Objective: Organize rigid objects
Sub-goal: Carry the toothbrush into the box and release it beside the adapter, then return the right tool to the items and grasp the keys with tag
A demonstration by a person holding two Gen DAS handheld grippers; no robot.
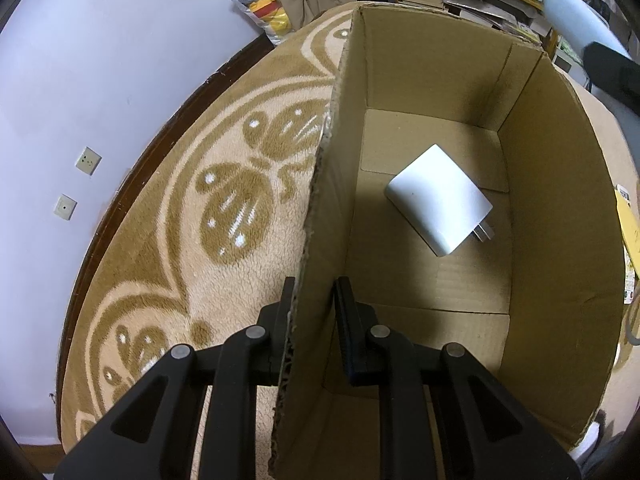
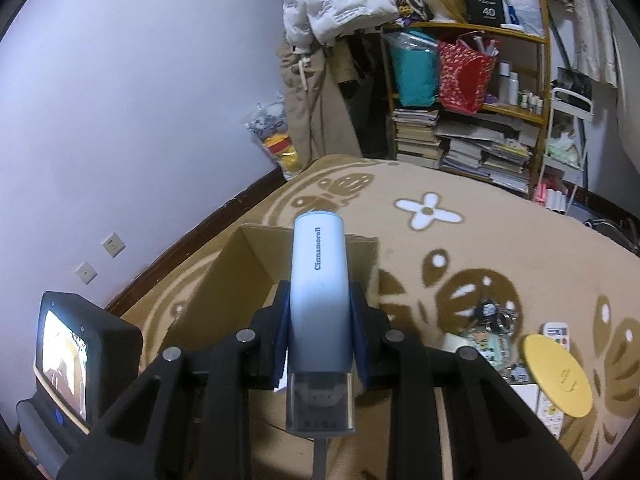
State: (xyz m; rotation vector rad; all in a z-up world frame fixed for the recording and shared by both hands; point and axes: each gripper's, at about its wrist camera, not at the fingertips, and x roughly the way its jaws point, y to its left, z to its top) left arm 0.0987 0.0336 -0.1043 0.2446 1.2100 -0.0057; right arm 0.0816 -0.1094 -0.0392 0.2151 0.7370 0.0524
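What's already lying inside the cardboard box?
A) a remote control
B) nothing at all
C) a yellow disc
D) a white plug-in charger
D: a white charger with metal prongs lies flat on the floor of the cardboard box, whose wall the left tongs are pinching.

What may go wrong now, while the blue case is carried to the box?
1. The right gripper holds the long blue case near one end only, so it may tilt or slip out.
2. The left gripper pinches only one thin wall of the cardboard box; the wall may bend.
3. The case may land on the white charger inside.
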